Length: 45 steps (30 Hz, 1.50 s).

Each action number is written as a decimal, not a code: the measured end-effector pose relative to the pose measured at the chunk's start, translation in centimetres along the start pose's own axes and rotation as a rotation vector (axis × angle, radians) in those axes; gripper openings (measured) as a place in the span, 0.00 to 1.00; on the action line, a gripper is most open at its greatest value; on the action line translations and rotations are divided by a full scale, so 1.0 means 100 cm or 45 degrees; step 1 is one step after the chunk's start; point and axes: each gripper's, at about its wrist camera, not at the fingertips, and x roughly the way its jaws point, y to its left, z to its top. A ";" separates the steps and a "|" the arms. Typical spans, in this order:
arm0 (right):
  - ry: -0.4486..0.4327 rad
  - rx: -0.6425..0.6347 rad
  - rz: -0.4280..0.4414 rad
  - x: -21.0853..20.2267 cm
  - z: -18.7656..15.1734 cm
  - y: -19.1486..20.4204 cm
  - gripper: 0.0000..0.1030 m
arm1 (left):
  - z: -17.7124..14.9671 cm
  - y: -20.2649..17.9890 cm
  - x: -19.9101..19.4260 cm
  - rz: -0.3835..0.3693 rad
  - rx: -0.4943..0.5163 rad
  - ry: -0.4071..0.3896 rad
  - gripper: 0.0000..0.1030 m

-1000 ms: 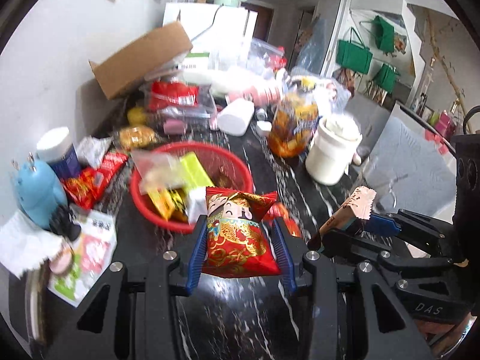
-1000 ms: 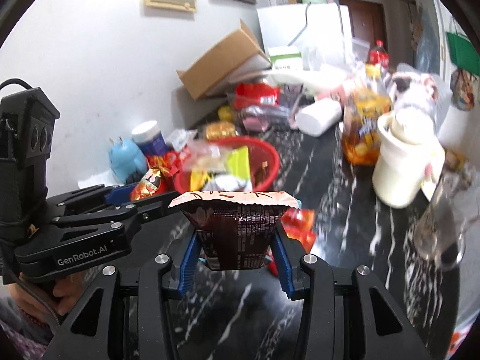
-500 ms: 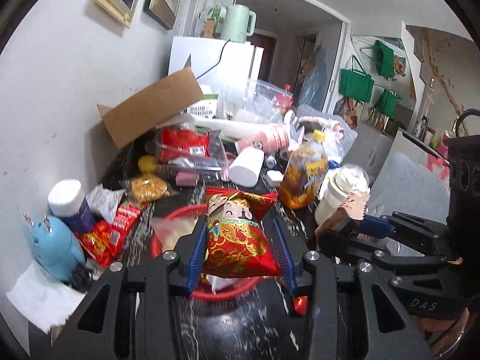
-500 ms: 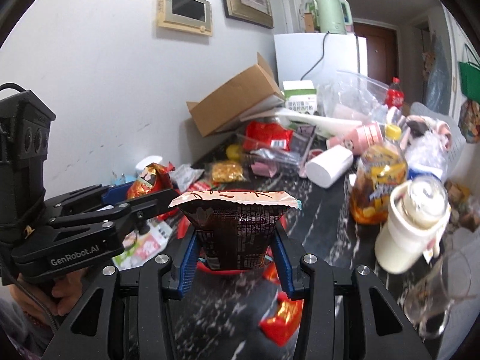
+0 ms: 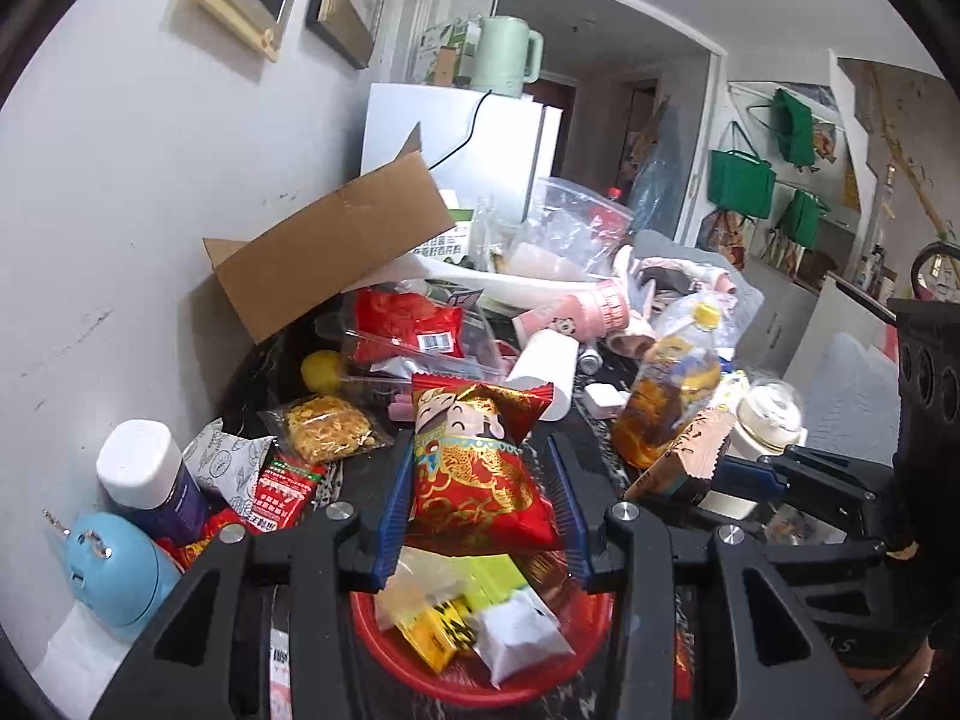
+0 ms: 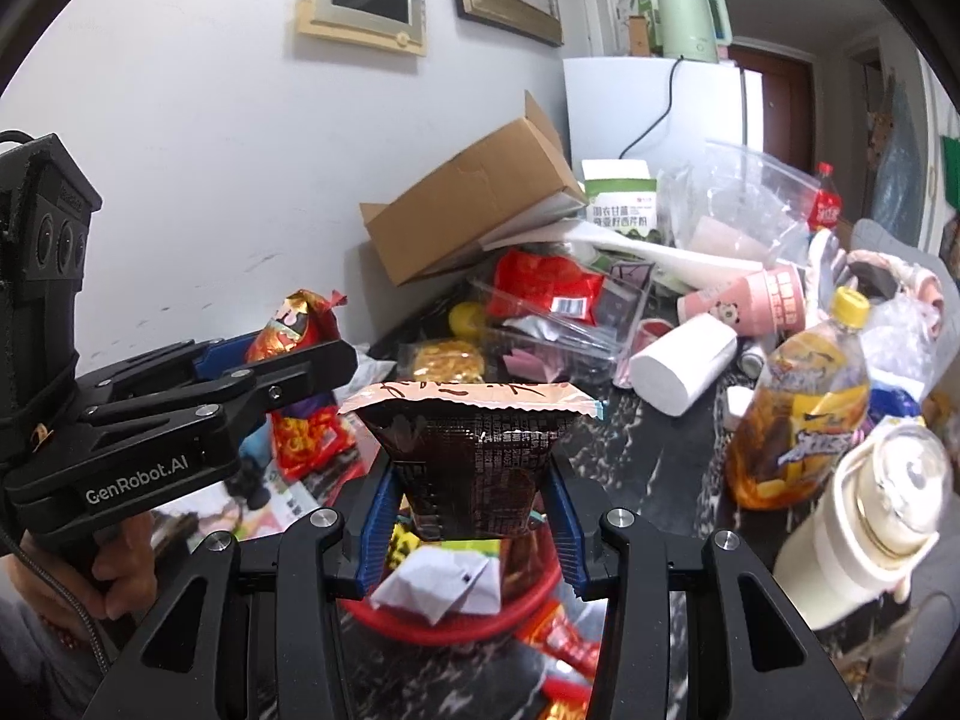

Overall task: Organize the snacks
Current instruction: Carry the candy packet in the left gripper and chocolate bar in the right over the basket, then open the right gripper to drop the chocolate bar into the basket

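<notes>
Left wrist view has the left gripper (image 5: 480, 510) clamped, jaws narrow, on a red and gold snack packet (image 5: 474, 480) printed with a smiling figure, held above the red basket (image 5: 384, 630). From here the basket's contents show clearly: a yellow packet (image 5: 435, 630), a lime-green one (image 5: 492, 579) and a white sachet (image 5: 522, 630). Off to the right the right gripper (image 5: 708, 468) is seen side-on, its packet only a thin pinkish edge.

Right wrist view fills that in: the right gripper (image 6: 468, 504) has its blue pads pressed on a dark brown snack packet (image 6: 474, 468) with a pink crimped top, also over the basket (image 6: 456, 630), whose near rim shows below. A hand (image 6: 120, 570) grips the left gripper's handle, which the other camera cannot see.

Clutter hems the basket behind: a tipped cardboard box (image 6: 468, 204), a clear tray (image 6: 558, 330), a white roll (image 6: 684, 366), an orange drink bottle (image 6: 798, 402) and a cream flask (image 6: 870, 522) on the right. Bare black marble tabletop (image 6: 654, 462) runs between basket and bottle; the near table edge, I think, lies below both frames.
</notes>
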 end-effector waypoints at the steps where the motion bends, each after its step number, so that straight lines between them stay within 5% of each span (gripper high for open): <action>1: 0.006 0.002 0.000 0.005 0.001 -0.001 0.43 | 0.000 0.003 0.005 0.004 -0.006 0.007 0.40; 23: 0.185 0.053 -0.034 0.080 -0.018 -0.023 0.43 | -0.028 0.014 0.088 0.089 0.005 0.278 0.40; 45: 0.308 -0.035 -0.040 0.082 -0.025 -0.016 0.45 | -0.043 0.011 0.102 0.147 0.033 0.402 0.41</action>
